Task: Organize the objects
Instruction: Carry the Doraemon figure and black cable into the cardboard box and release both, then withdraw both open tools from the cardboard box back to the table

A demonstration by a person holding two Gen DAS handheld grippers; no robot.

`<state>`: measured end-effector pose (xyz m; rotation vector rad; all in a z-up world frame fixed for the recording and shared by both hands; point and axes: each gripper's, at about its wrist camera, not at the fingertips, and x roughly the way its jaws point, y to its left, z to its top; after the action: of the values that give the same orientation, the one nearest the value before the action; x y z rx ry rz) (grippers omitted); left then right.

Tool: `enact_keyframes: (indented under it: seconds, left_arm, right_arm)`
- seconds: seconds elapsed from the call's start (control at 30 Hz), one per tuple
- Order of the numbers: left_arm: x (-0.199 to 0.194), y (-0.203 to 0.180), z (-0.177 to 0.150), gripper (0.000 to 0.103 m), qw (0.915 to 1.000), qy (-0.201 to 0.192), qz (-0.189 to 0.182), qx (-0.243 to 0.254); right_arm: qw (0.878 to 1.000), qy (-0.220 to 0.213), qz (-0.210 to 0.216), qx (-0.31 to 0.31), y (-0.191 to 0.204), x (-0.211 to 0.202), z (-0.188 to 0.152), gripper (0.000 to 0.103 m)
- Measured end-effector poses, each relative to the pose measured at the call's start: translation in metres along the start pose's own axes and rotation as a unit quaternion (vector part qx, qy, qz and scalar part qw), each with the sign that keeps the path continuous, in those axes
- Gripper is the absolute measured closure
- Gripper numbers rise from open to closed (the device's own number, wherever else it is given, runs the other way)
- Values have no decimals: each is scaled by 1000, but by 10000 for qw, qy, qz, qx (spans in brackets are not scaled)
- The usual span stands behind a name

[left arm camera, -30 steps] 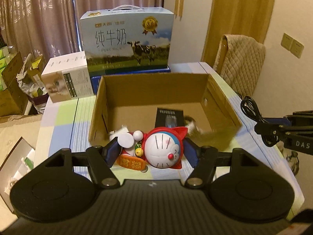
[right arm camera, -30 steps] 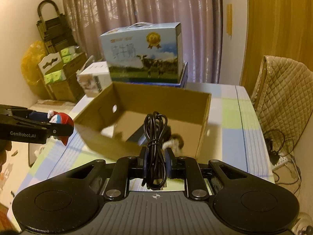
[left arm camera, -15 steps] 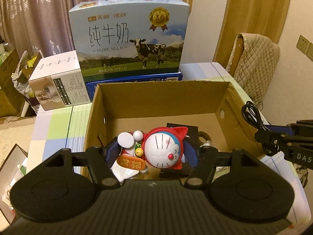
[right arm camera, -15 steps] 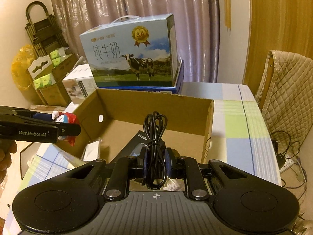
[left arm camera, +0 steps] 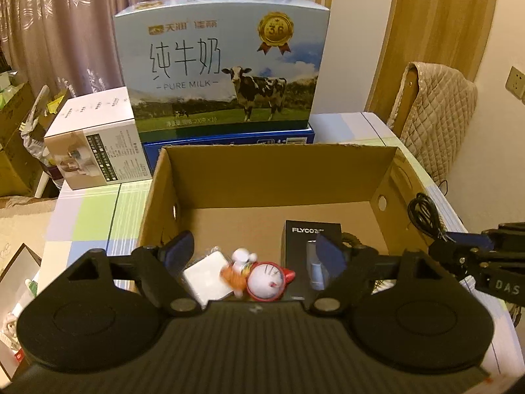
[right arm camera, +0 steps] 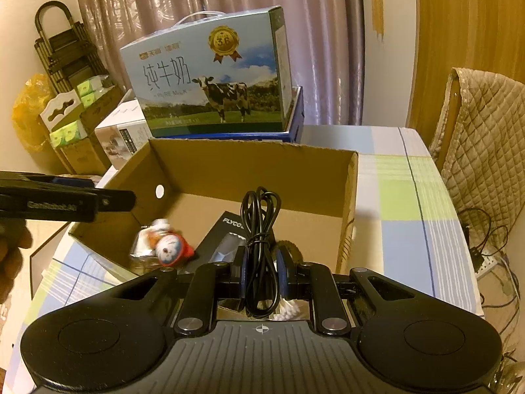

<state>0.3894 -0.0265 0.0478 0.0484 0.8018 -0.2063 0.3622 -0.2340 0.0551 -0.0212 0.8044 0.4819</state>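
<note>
An open cardboard box [left arm camera: 272, 177] stands on the table; it also shows in the right wrist view [right arm camera: 249, 167]. My left gripper [left arm camera: 257, 251] is open above the box's near side. The red and white Doraemon toy [left arm camera: 262, 284] is below it inside the box, blurred, and shows in the right wrist view [right arm camera: 170, 251] too. A black FLYCO box [left arm camera: 310, 246] and a white packet [left arm camera: 208, 279] lie on the box floor. My right gripper [right arm camera: 261, 271] is shut on a coiled black cable [right arm camera: 261, 229] above the box's near right part.
A blue milk carton [left arm camera: 223, 72] on a dark blue box stands right behind the cardboard box. A white carton [left arm camera: 95, 138] sits at the back left. A quilted chair [right arm camera: 482, 138] is at the right. Cables lie on the floor at the right.
My left gripper has opened and the Doraemon toy has dropped out of it into the box. Both grippers moved closer over the box. The right gripper still holds the cable.
</note>
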Motion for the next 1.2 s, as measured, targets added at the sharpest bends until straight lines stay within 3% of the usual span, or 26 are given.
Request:
enact_keyframes:
  seconds: [0.23,0.37,0.47,0.67,0.93,1.2]
  left_arm:
    - [-14,3,-3,25,9999,-86,-66,-64]
    - [-20,2,-7,25,9999,-119,-64,-35]
    - [-24,3,-12,25,9999,-107,-48,-15]
    - [-39,6,-28,25,9998,-145,-71,-78]
    - [-80,0,-53,21,9996,-248,-53,-132]
    - [-131,-13,-96,13,9995,-278,-58,-167]
  right_arm:
    - [9999,-86,2,84,-1,-4,5,88]
    - [9990,-396,93,170,-2,-7,10,87]
    - [9985,-479,77,245,-5,-9,12,78]
    - [9982,-480,88,340,-7,-25,1,73]
    - [9977,-437,147,495,-3,-69,-31,71]
    - [9964,-475,203,680,13,-124,-86,65]
